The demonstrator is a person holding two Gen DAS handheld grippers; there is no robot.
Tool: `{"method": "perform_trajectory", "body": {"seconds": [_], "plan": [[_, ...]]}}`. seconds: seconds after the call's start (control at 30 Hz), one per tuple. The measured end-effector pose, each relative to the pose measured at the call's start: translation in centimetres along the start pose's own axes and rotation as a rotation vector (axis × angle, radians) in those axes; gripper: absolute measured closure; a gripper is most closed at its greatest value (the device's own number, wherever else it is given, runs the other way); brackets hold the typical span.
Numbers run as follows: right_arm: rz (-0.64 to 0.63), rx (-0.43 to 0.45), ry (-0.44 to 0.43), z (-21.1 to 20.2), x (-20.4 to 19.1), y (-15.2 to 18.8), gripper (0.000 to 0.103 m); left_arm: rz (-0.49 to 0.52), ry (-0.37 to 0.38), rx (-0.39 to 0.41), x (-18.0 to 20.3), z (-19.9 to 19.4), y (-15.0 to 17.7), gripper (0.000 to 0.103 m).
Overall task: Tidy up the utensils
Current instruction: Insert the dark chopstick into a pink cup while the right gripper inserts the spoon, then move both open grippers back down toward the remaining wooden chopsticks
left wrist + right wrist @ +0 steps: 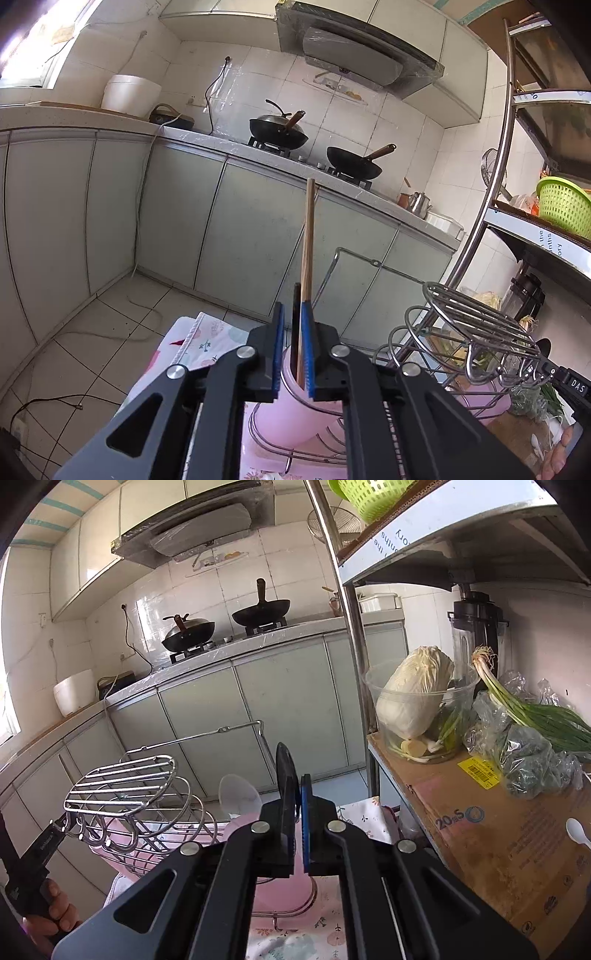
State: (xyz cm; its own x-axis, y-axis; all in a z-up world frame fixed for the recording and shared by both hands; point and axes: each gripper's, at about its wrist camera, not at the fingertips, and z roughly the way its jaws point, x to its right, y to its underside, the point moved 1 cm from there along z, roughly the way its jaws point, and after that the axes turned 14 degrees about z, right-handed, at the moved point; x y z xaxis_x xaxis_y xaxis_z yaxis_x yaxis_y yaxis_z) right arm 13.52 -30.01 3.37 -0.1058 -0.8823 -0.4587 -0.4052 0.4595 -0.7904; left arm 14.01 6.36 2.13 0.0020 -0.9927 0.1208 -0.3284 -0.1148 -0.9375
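In the left wrist view my left gripper (295,350) is open. Wooden chopsticks (307,258) stand upright between its fingers, against the right blue pad (306,343), with their lower ends in a pink utensil cup (295,413). The cup sits in a chrome wire dish rack (476,325). In the right wrist view my right gripper (297,823) is shut on a thin black utensil (284,768) that points up. A translucent white spoon (238,794) stands in the pink cup (280,893) just left of it. The rack (125,786) is at the left.
A floral cloth (192,343) lies under the rack. A cardboard-covered shelf (480,819) at the right holds a cabbage (417,690), green onions (543,716), a blender (476,627) and a small white spoon (578,832). Two woks (314,144) sit on the far stove.
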Motion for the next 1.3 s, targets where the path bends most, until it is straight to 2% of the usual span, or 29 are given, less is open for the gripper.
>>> {"method": "perform_trajectory", "body": {"seconds": [0.03, 0.07, 0.23, 0.3, 0.37, 0.4, 0.57, 0.7, 0.93, 1.13, 1.23, 1.3], "plan": [[0.004, -0.004, -0.001, 0.0, 0.1, 0.0, 0.1, -0.009, 0.001, -0.008, -0.1, -0.1, -0.1, 0.074], [0.004, -0.008, 0.0, -0.1, 0.1, -0.1, 0.1, -0.02, 0.005, -0.014, -0.2, -0.1, -0.2, 0.067], [0.015, -0.039, 0.003, -0.3, 0.4, -0.1, 0.097, -0.026, 0.011, -0.024, -0.3, -0.9, -0.7, 0.062], [0.018, -0.051, 0.001, -0.4, 0.4, 0.1, 0.086, -0.017, 0.017, -0.027, -0.3, -1.4, -0.7, 0.061], [0.024, -0.055, -0.009, -0.8, 0.5, 0.2, 0.069, -0.004, 0.019, -0.025, -0.1, -2.0, -0.9, 0.058], [0.024, -0.054, -0.012, -1.1, 0.4, 0.3, 0.068, 0.001, 0.019, -0.024, 0.0, -2.3, -1.1, 0.058], [0.006, -0.037, -0.01, -2.9, 0.2, 0.8, 0.068, 0.012, 0.026, -0.035, -0.2, -4.3, -1.0, 0.058], [0.013, -0.048, -0.009, -4.2, 0.5, 1.9, 0.068, 0.029, 0.029, -0.072, -0.6, -5.4, -0.2, 0.058], [0.005, -0.168, -0.006, -4.3, 1.3, 5.7, 0.068, 0.075, 0.066, -0.199, -0.4, -6.3, 2.9, 0.058], [-0.006, -0.274, 0.008, -3.8, 1.6, 9.4, 0.068, 0.175, 0.093, -0.301, 1.0, -6.0, 6.1, 0.058], [-0.017, -0.322, 0.017, -3.4, 1.6, 11.0, 0.068, 0.17, 0.13, -0.366, 1.2, -5.6, 7.9, 0.058], [-0.024, -0.351, 0.025, -3.2, 1.8, 11.8, 0.068, 0.148, 0.18, -0.426, 1.4, -4.9, 9.0, 0.058]]}}
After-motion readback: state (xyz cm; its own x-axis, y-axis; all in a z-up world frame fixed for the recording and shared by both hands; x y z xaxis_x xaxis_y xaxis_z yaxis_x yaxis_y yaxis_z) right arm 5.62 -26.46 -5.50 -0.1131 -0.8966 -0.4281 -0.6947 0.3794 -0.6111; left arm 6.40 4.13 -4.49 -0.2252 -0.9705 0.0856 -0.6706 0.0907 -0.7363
